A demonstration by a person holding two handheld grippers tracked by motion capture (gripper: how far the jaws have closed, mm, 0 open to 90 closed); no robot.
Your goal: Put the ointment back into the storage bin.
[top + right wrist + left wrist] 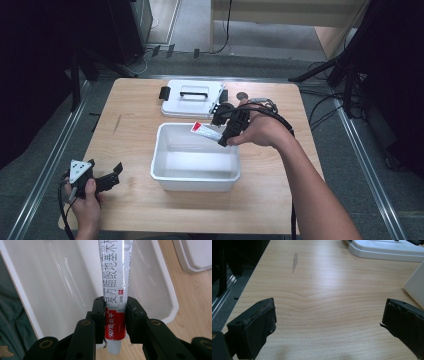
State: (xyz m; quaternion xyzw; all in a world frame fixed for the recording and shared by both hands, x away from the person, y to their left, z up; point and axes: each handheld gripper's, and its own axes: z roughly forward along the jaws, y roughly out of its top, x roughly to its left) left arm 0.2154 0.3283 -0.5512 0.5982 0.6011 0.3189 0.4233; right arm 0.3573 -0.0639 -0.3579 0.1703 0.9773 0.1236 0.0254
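My right gripper (pixel 220 131) is shut on a white tube with a red band (pixel 205 130), held over the far right part of the white plastic bin (pixel 162 155). In the right gripper view the tube (pixel 115 277) runs straight out from between the jaws (pixel 115 315), above the bin's inside (pixel 62 285), its white cap end toward the camera. My left gripper (pixel 111 177) rests low at the table's near left corner, open, nothing between its jaws; in the left gripper view its two black fingertips (pixel 252 325) stand wide apart over bare wood.
The bin's white lid (pixel 192 98) with black clips lies flat behind the bin; its edge (pixel 387 251) also appears in the left gripper view. The wooden table (pixel 130 130) has a grey scuff mark (pixel 295 261) on its left side. Dark stands and cables surround the table.
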